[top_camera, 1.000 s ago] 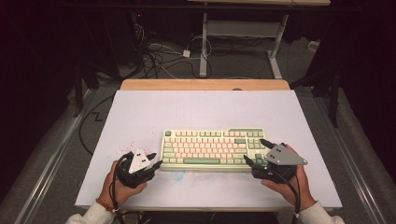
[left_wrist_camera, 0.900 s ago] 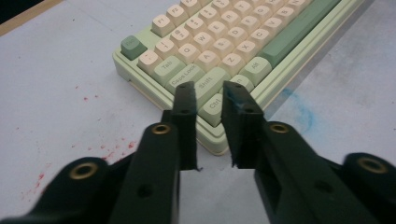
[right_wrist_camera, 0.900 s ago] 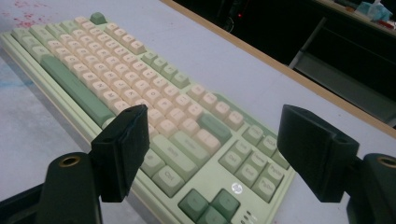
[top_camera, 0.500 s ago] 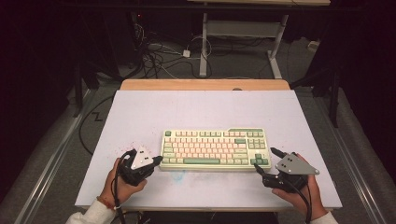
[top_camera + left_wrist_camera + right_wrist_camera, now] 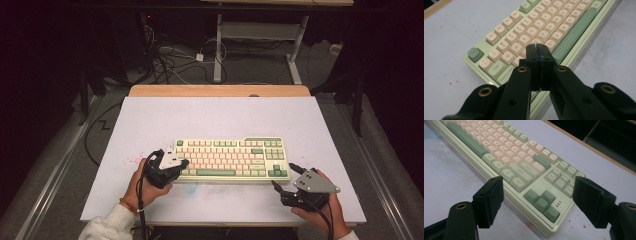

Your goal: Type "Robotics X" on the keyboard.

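Now at work on one keyboard (image 5: 230, 159), flat near the front middle of one white table (image 5: 215, 117).

Then two grippers, one per hand, flanking it. Left gripper (image 5: 181, 164) over the keyboard's left end, jaws just closed pad to pad with nothing between, tips poised above the lower letter rows (image 5: 537, 47), likely as a single blunt point for pressing a key. Right gripper (image 5: 285, 176) just off the front right corner beside the arrow keys (image 5: 541, 201), jaws wide apart, gripping nothing, seemingly waiting clear of the keys.
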Demonstrator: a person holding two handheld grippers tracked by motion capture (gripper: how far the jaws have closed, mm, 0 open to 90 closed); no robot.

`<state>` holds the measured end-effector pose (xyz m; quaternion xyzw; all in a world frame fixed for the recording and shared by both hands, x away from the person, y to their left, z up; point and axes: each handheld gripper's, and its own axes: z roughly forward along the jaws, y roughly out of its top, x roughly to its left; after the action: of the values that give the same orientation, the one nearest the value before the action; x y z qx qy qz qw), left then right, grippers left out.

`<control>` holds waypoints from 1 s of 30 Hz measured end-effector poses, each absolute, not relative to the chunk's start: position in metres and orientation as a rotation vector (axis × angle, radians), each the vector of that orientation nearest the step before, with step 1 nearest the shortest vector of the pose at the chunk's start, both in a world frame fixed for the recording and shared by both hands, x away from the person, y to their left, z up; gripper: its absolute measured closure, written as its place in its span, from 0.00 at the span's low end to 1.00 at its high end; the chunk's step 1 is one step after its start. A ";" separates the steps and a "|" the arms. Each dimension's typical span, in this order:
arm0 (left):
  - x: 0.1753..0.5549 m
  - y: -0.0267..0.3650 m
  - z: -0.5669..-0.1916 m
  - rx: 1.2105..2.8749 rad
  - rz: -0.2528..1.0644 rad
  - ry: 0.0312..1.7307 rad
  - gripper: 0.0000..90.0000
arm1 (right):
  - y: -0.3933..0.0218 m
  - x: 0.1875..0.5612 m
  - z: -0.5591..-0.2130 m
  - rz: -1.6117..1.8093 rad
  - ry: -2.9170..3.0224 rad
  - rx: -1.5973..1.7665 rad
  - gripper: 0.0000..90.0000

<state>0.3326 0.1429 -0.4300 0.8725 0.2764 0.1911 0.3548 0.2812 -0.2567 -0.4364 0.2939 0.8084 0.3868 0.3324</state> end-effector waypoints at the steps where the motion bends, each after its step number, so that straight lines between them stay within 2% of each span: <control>1: 0.334 0.140 -0.430 2.258 0.489 0.709 0.96 | -0.256 0.281 -0.437 1.010 2.113 0.767 0.28; 19: 0.353 0.099 -0.442 2.348 0.426 0.634 0.95 | -0.253 0.282 -0.440 0.990 2.140 0.747 0.28; 30: 0.360 0.093 -0.447 2.370 0.428 0.651 0.95 | -0.251 0.282 -0.442 0.987 2.152 0.741 0.28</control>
<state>0.3602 0.0928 -0.4470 0.9008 0.2472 0.1628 0.3176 0.2818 -0.2515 -0.4418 0.2824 0.8207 0.3762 0.3244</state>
